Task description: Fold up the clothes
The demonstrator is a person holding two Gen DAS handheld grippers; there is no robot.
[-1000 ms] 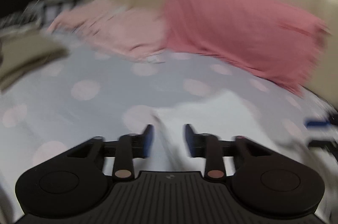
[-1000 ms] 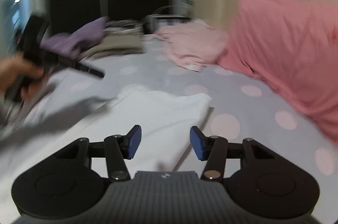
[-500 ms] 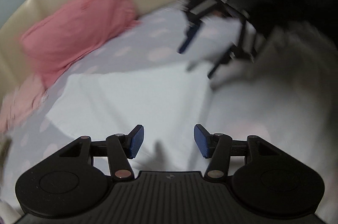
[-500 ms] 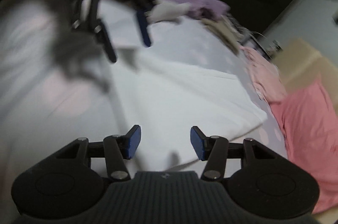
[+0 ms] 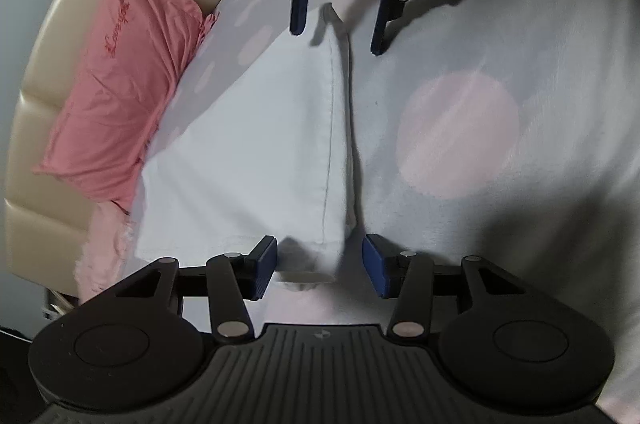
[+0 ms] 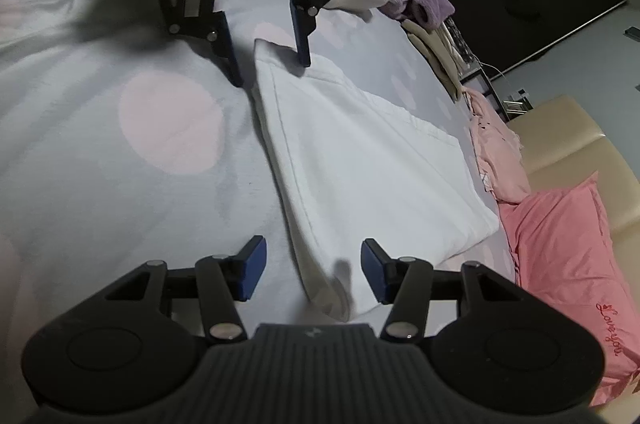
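**Fingers astride both ends of the white cloth's edge**

The fingers of the left gripper (image 5: 319, 266) stand partly apart and are closing, with the near corner of the white cloth (image 5: 256, 144) between them; the pads do not yet press it. In the lower middle of the right wrist view, the right gripper (image 6: 313, 270) has its fingers just as far apart, astride the cloth's other corner, also not pinching.

The cloth lies flat on the spotted sheet (image 5: 460, 128). Its doubled edge is the long axis, running straight up each frame from one gripper to the other. Each gripper faces the other from an opposite end of that edge, so each is nearest its own corner, and neither has an advantage. The cloth's body spreads toward the pink pillow (image 5: 120, 84), so a fold would likely carry the edge that way.

The pillow bears red stitched script that seems to read "Love you". No other writing is legible.
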